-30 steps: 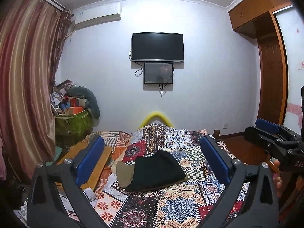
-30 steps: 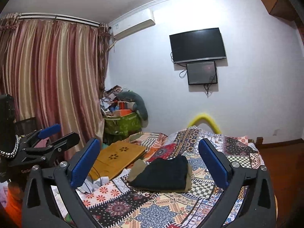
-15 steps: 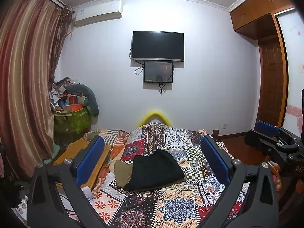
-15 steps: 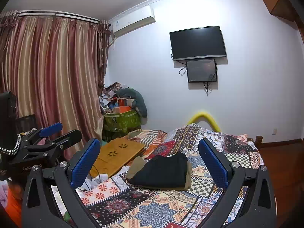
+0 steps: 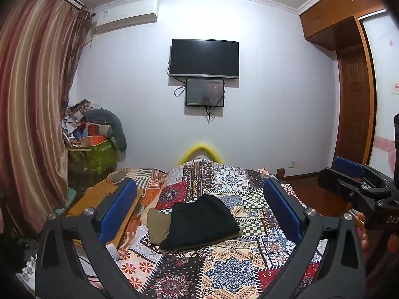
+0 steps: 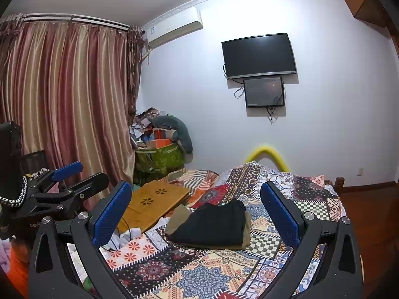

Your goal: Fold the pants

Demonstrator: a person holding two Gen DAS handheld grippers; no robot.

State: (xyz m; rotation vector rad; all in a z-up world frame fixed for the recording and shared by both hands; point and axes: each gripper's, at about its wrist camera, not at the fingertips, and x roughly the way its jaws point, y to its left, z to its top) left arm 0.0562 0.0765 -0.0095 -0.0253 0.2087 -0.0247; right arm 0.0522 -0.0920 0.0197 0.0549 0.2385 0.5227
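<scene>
Black pants [image 5: 200, 221] lie folded into a compact stack on the patchwork bedspread [image 5: 224, 269], on top of a folded olive-tan garment [image 5: 156, 225]. The same black pants [image 6: 212, 224] appear in the right wrist view. My left gripper [image 5: 199, 214] is held well back from the stack, open, blue pads wide apart with nothing between them. My right gripper [image 6: 197, 214] is also open and empty, raised short of the stack. Each gripper shows at the edge of the other's view: the right gripper [image 5: 354, 186] and the left gripper [image 6: 67, 182].
A wooden lap tray [image 6: 154, 201] lies on the bed's left side beside white cables and cloth [image 6: 124, 236]. A green basket heaped with clutter [image 5: 92, 149] stands by the curtain [image 5: 32, 114]. A television [image 5: 204, 58] hangs on the far wall. Wooden floor [image 6: 369, 214] runs along the right.
Both grippers have lifted and tilted slightly upward, so the bed and pants sit lower in view. The pants have not moved; both grippers stay open.
</scene>
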